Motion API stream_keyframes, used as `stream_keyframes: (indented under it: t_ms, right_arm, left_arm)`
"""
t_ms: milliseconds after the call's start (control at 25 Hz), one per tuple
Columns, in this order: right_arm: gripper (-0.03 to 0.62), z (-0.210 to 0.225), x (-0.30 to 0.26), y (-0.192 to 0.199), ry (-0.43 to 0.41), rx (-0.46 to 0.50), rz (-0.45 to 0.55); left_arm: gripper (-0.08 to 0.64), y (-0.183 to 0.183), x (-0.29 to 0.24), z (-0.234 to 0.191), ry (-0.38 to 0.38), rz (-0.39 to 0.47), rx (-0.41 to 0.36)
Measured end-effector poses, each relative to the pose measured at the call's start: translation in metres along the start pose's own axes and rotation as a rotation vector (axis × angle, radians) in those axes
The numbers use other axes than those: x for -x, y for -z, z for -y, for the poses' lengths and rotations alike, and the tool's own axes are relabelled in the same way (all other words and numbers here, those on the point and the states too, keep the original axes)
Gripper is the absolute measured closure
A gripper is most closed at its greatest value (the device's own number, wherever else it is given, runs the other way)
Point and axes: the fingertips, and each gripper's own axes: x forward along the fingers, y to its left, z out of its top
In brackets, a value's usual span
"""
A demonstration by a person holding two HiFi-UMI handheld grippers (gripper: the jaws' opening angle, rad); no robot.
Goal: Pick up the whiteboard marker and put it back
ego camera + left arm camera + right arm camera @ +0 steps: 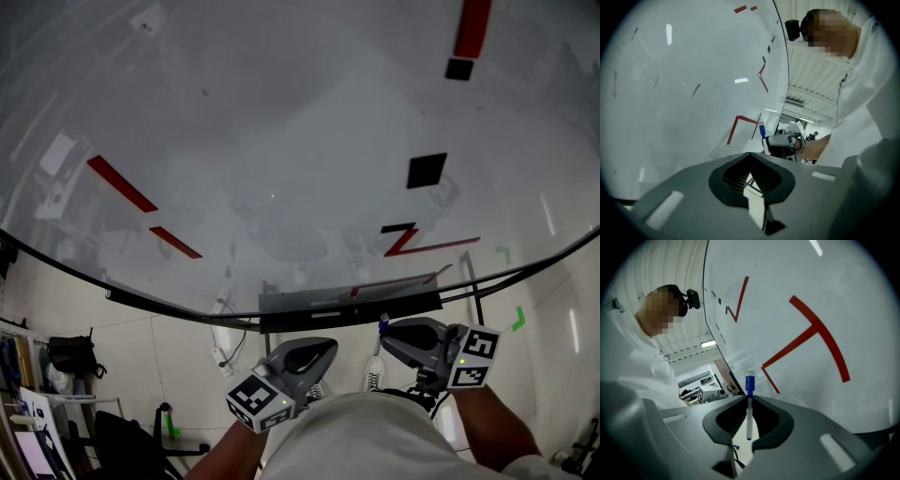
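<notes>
Right tongs (749,398) gripping marker (749,416), whiteboard (811,291) ahead

Marker (749,419), slim white barrel with blue cap, upright, pinched between the jaws of the right claw (749,398), cap end sticking out toward the whiteboard (787,296)

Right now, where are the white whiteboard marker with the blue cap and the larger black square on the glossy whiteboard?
White whiteboard marker with the blue cap (749,413): right gripper view, on its white barrel.
Larger black square (427,170): head view, at its centre.
</notes>
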Motion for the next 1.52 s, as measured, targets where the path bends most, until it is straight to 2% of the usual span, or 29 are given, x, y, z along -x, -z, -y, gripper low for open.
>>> stream_keyframes:
  t_ms: [320,440,600,680,840,1000,1080,1240,1520]
  right_arm:
    - [0.555,0.003,0.002,-0.001,0.018,0.015,-0.011]
    - [0.555,0.007,0.002,0.0,0.045,0.057,-0.032]
    - [0.555,0.019,0.001,0.007,0.143,0.22,-0.128]
    - [0.555,0.02,0.0,0.012,0.161,0.289,-0.17]
    - [0.555,0.024,0.001,0.013,0.183,0.329,-0.189]
    - [0.555,0.038,0.002,0.026,0.259,0.459,-0.296]
    - [0.555,0.038,0.0,0.029,0.268,0.516,-0.35]
    - [0.555,0.041,0.0,0.034,0.279,0.566,-0.371]
    - [0.555,0.063,0.004,0.061,0.352,0.837,-0.623]
  left_arm:
    - [0.543,-0.001,0.003,-0.006,-0.023,-0.008,0.022]
    - [0.543,0.0,0.002,-0.004,-0.021,-0.018,0.017]
    - [0.543,0.007,0.002,-0.003,-0.022,-0.029,0.005]
    - [0.543,0.008,0.001,-0.004,-0.024,-0.032,0.003]
    - [0.543,0.007,0.002,-0.006,-0.029,-0.032,0.01]
    - [0.543,0.008,0.002,-0.006,-0.031,-0.036,0.011]
    - [0.543,0.009,0.002,-0.006,-0.031,-0.037,0.014]
    - [0.543,0.011,0.003,-0.007,-0.032,-0.04,0.02]
    - [0.543,0.013,0.002,-0.009,-0.034,-0.04,0.026]
